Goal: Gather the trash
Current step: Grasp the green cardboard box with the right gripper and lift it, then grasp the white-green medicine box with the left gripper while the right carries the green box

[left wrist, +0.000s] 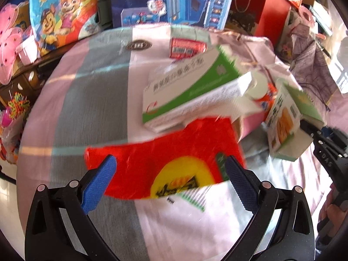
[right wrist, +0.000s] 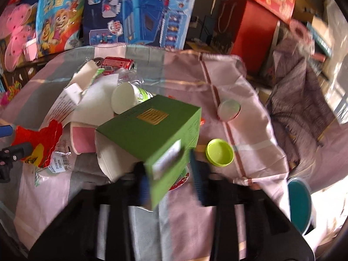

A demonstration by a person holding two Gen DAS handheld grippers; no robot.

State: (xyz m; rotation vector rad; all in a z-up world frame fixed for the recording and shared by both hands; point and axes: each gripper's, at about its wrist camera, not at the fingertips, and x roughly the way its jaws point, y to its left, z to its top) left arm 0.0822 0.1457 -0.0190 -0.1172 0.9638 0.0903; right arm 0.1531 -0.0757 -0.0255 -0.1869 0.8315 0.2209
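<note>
My left gripper (left wrist: 168,171) is open, its blue fingers on either side of a red and yellow snack wrapper (left wrist: 165,158) lying on the cloth. Behind it lies a white and green medicine box (left wrist: 187,87). My right gripper (right wrist: 169,174) is shut on a green carton (right wrist: 152,134) and holds it above the table; the same carton (left wrist: 287,121) shows at the right of the left wrist view, with the right gripper (left wrist: 308,130) on it. Other trash: a red can (right wrist: 118,64), a white cup (right wrist: 125,96), a lime lid (right wrist: 219,152), a white lid (right wrist: 228,109).
The round table wears a pink, grey and white striped cloth (left wrist: 91,100). Toy boxes (right wrist: 139,10), a cartoon bag (left wrist: 63,8) and red gift boxes (right wrist: 252,28) stand behind it. A teal stool (right wrist: 300,202) is at the right, and a grey garment (right wrist: 304,95) hangs at the far right.
</note>
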